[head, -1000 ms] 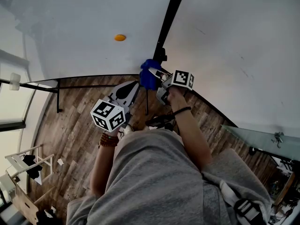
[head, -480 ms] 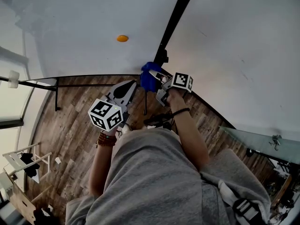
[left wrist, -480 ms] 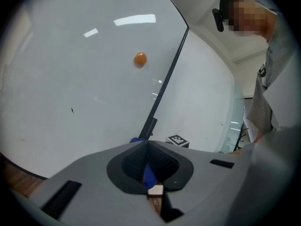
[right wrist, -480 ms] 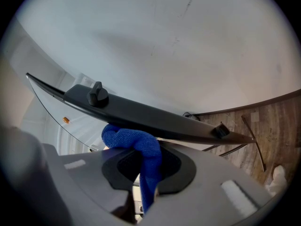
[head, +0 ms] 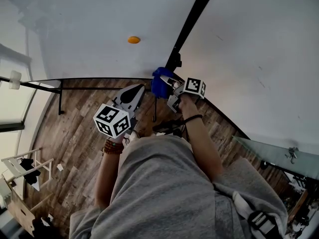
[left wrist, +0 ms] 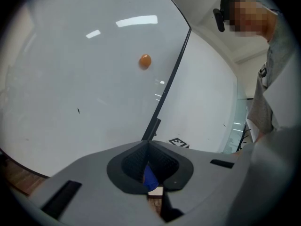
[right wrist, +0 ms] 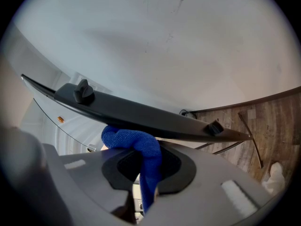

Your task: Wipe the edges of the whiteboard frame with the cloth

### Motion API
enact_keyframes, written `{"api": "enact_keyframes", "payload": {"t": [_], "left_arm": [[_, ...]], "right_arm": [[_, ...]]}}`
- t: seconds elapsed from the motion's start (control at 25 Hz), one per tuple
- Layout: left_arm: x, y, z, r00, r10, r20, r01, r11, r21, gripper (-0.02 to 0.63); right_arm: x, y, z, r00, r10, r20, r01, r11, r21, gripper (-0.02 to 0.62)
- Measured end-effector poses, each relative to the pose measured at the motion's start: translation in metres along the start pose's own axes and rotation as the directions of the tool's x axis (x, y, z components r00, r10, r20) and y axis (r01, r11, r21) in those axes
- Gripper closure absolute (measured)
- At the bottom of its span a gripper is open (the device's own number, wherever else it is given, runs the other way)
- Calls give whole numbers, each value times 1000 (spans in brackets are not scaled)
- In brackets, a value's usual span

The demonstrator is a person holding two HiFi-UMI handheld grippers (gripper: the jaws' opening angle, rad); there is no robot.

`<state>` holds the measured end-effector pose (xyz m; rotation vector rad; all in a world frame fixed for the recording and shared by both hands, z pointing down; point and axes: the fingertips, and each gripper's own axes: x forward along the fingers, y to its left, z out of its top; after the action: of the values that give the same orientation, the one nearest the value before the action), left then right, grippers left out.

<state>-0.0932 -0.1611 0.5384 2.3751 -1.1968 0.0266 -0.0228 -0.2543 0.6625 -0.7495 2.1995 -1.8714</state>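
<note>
The whiteboard point(head: 89, 24) has a black vertical frame bar point(head: 192, 21) beside a white wall. My right gripper point(head: 168, 83) is shut on a blue cloth point(head: 159, 81), which presses against the bar's lower end. In the right gripper view the bunched cloth point(right wrist: 136, 142) touches the underside of the black frame bar point(right wrist: 141, 114), held between the jaws of the right gripper point(right wrist: 146, 173). My left gripper point(head: 135, 91) hangs just left of the cloth, below the board, with its jaws together and nothing in them. In its own view the left gripper point(left wrist: 149, 171) points up at the board and the frame bar point(left wrist: 171, 74).
An orange magnet point(head: 133, 40) sticks on the board; it is also in the left gripper view point(left wrist: 145, 60). A black knob point(right wrist: 83, 92) sits on the frame. Black stand legs point(head: 61, 96) cross the wooden floor point(head: 75, 143). A glass panel point(head: 279, 151) lies at the right.
Little has changed. The right gripper keeps the cloth at the frame's lower end, and the left gripper has drifted slightly left and down in view.
</note>
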Motion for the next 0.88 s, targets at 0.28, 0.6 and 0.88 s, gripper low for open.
{"api": "enact_keyframes", "payload": {"t": [0.28, 0.6, 0.88], "left_arm": [[-9, 5, 2, 1000, 28, 4, -28, 1000, 0, 598], [-13, 8, -3, 999, 51, 2, -51, 999, -6, 598], [-18, 10, -2, 997, 79, 13, -78, 997, -11, 598]], "right_arm": [[2, -10, -3, 1000, -16, -11, 17, 1000, 10, 534], [7, -30, -7, 998, -44, -37, 45, 999, 26, 534], [10, -41, -11, 996, -62, -64, 64, 997, 35, 534]]}}
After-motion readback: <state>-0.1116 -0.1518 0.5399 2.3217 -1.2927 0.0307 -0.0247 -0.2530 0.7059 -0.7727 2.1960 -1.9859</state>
